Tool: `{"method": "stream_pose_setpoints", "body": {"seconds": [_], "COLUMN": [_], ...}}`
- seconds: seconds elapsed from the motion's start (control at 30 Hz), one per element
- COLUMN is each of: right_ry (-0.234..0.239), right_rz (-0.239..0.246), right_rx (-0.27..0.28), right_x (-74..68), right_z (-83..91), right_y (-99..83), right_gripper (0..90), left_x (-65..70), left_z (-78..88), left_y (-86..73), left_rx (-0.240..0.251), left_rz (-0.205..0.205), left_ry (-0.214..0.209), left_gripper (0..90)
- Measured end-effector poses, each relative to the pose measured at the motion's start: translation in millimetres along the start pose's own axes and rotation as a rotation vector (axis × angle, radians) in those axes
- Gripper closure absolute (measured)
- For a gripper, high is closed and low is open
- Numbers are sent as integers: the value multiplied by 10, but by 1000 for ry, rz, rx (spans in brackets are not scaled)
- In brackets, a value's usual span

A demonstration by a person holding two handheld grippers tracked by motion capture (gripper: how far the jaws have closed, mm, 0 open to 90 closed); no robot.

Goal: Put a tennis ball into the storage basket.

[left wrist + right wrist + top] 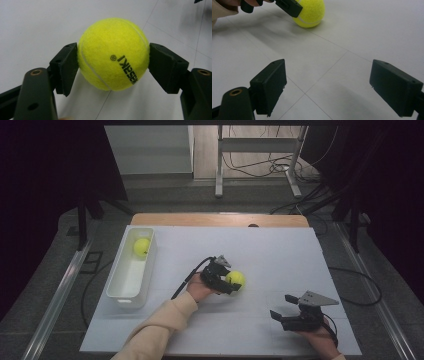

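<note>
A yellow tennis ball point(237, 279) rests on the white table near its middle. My left gripper point(230, 283) is shut on it, and both black pads press its sides in the left gripper view, where the ball point(113, 53) shows black lettering. In the right gripper view the same ball point(310, 11) touches the table surface, with one left-gripper jaw against it. A second tennis ball point(142, 246) lies at the far end of a white bin point(125, 292). My right gripper point(281, 306) is at the front right, open with nothing between its jaws point(327, 85).
The white bin stands along the table's left edge. The white table cover point(280, 250) has faint seam lines. Beyond the table's far edge are a metal stand point(219, 165) and cables on the floor.
</note>
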State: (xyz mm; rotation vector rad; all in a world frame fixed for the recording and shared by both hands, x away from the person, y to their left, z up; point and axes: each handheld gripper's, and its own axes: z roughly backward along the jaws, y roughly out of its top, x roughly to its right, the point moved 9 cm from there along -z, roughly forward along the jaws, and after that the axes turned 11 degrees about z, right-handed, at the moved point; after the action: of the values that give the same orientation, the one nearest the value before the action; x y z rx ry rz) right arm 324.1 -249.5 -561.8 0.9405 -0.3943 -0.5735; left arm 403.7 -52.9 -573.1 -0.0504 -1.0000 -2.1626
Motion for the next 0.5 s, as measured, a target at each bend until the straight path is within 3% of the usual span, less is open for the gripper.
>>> {"method": "stream_pose_setpoints", "body": {"seconds": [0.3, 0.5], "right_ry": [2, 2], "right_rz": [2, 3], "right_rx": [3, 3], "right_x": [-1, -2], "right_z": [5, 3], "right_y": [4, 3], "right_gripper": [148, 148], "left_x": [16, 2], "left_z": [70, 61], "left_y": [31, 23], "left_rx": [24, 18], "left_rz": [-11, 10], "left_ry": [0, -18], "left_gripper": [293, 299]}}
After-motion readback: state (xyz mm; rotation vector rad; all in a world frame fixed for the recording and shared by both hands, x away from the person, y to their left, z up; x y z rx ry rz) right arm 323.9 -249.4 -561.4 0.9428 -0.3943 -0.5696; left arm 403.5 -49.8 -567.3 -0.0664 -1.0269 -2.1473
